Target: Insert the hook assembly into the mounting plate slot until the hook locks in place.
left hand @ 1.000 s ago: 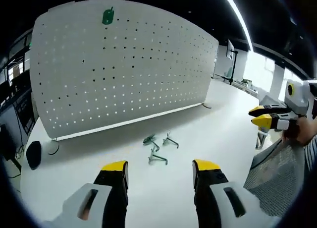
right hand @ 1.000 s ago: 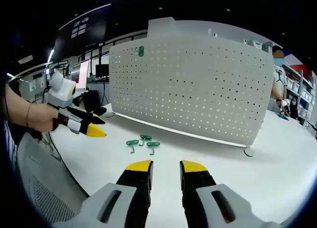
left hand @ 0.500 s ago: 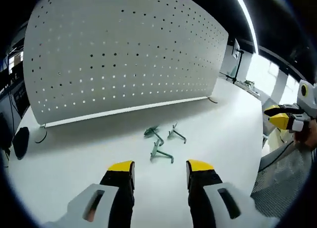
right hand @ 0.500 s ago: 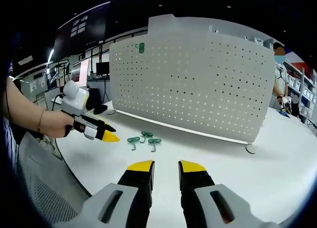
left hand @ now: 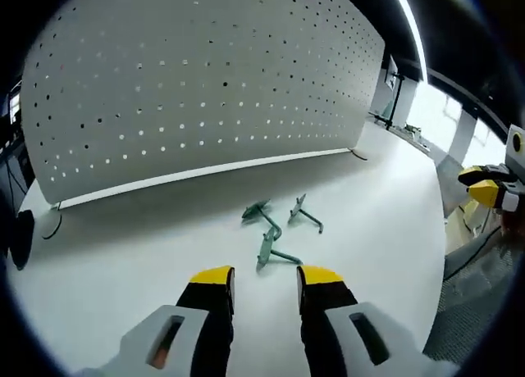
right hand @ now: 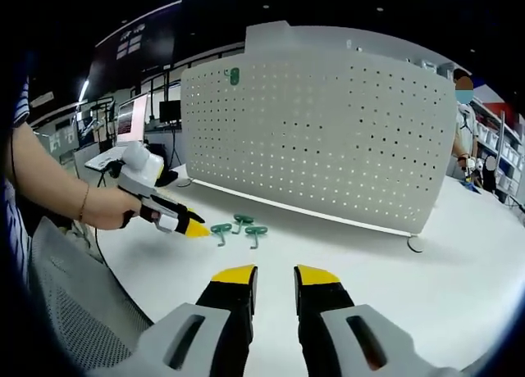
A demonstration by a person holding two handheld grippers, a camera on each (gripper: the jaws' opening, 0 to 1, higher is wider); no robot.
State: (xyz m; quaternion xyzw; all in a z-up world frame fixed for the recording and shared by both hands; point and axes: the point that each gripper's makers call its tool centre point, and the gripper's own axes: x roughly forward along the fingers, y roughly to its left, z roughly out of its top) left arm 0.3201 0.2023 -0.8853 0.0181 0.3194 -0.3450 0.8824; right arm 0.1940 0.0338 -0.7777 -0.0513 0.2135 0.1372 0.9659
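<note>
Three green hooks lie in a loose cluster on the white table, in front of the upright white pegboard (left hand: 205, 82). In the left gripper view, the nearest hook (left hand: 271, 251) lies just beyond my left gripper (left hand: 265, 279), which is open with nothing between its fingers. The other two hooks (left hand: 261, 213) (left hand: 305, 216) lie behind it. In the right gripper view a hand holds the left gripper (right hand: 195, 228) with its tip beside the hooks (right hand: 240, 227). A fourth green hook (right hand: 234, 76) hangs at the pegboard's (right hand: 328, 147) upper left. My right gripper (right hand: 275, 276) is open and empty, well short of the hooks.
The right gripper's yellow tip (left hand: 490, 190) shows at the right of the left gripper view. A grey mesh chair (right hand: 70, 299) stands by the table's near left edge. A person (right hand: 462, 135) stands behind the pegboard's right end. The pegboard's foot (right hand: 414, 247) rests on the table.
My left gripper has moved forward and down to the hooks, and its jaws have narrowed. The right gripper has stayed about where it was.
</note>
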